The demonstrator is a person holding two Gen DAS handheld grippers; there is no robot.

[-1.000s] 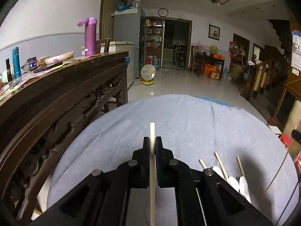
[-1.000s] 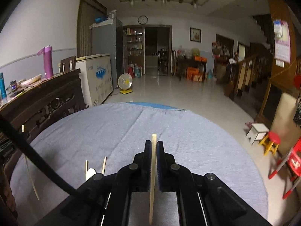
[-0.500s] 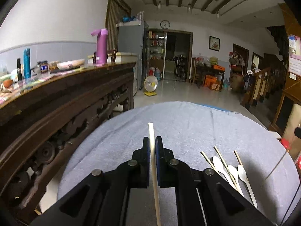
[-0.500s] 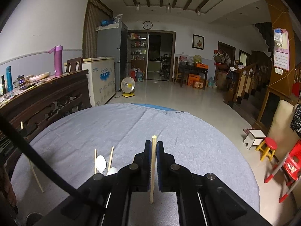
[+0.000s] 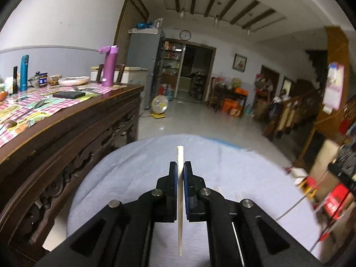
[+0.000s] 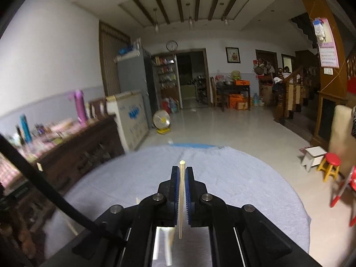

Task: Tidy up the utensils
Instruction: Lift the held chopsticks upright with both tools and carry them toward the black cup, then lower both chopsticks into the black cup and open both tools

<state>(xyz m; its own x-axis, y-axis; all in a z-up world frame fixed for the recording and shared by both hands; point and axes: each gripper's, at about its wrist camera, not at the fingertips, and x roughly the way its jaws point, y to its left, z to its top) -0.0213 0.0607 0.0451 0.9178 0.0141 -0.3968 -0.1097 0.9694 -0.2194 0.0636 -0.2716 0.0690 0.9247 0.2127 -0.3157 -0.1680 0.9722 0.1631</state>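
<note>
My left gripper (image 5: 180, 167) is shut on a thin pale wooden stick (image 5: 180, 155) that runs lengthwise between the pads; its tip pokes out in front. It hangs above the round grey-clothed table (image 5: 233, 166). Two pale utensil ends (image 5: 217, 188) peek out just right of the fingers on the cloth. In the right wrist view, my right gripper (image 6: 182, 170) is shut on a light wooden chopstick (image 6: 182, 178), also above the grey cloth (image 6: 244, 178). Blurred pale utensils (image 6: 164, 242) show under that gripper's body.
A dark carved wooden sideboard (image 5: 73, 133) stands left of the table, carrying a purple bottle (image 5: 109, 66), a teal bottle (image 5: 24, 72), dishes and a checked cloth. A black cable (image 6: 44, 182) crosses the right view's left side. Stools (image 6: 330, 163) stand right of the table.
Both grippers have risen and pulled back while keeping hold of their sticks. The spoons and sticks on the cloth have slipped almost out of sight under the gripper bodies.
</note>
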